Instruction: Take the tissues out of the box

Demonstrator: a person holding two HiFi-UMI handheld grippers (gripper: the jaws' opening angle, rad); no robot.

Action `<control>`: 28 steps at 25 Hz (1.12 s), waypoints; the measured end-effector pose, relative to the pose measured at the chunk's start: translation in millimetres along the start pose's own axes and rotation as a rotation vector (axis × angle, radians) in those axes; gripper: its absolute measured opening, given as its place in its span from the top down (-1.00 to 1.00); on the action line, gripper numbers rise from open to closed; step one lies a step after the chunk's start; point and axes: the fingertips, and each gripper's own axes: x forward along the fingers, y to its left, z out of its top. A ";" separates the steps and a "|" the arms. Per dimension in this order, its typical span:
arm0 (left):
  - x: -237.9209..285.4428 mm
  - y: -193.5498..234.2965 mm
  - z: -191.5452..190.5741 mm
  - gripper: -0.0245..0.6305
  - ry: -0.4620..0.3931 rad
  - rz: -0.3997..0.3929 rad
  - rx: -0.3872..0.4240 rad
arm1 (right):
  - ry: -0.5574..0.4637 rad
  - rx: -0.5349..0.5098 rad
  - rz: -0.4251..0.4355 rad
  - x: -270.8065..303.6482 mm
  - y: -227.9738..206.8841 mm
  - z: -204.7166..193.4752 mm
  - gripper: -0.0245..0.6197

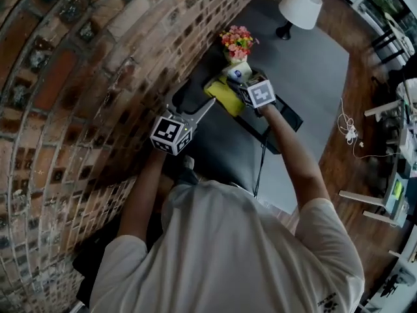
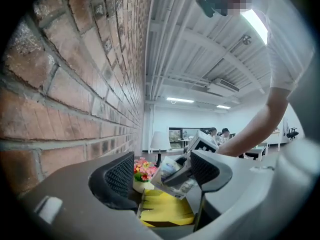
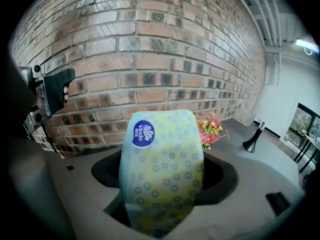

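My right gripper (image 3: 162,186) is shut on a pale green and yellow tissue pack (image 3: 162,169) with a blue round label, held upright between its grey jaws. In the head view the pack (image 1: 238,73) sits just beyond the right gripper's marker cube (image 1: 260,93), above the yellow box (image 1: 225,98). My left gripper (image 2: 162,176) stands open with nothing between its ribbed pads (image 2: 120,175). It points level toward the open yellow box (image 2: 166,210), with the lifted pack (image 2: 169,170) above that box.
A brick wall (image 1: 78,77) runs along the left, close beside the left gripper (image 1: 172,134). A pot of pink and orange flowers (image 1: 238,41) stands just behind the box, and a white-shaded lamp (image 1: 300,8) further back on the dark table (image 1: 306,64).
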 end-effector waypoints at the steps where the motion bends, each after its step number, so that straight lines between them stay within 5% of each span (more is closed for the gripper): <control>1: 2.3 -1.6 -1.6 -0.11 0.001 -0.006 -0.004 | -0.032 0.013 -0.012 -11.5 -3.6 4.6 -0.28; 14: 35.8 -34.8 -16.7 -0.10 0.006 -0.103 -0.035 | -0.404 0.091 -0.194 -173.0 -29.0 27.4 -0.28; 28: 78.8 -80.6 18.8 -0.06 -0.031 -0.191 -0.023 | -0.576 0.215 -0.591 -325.2 -52.5 -25.0 -0.28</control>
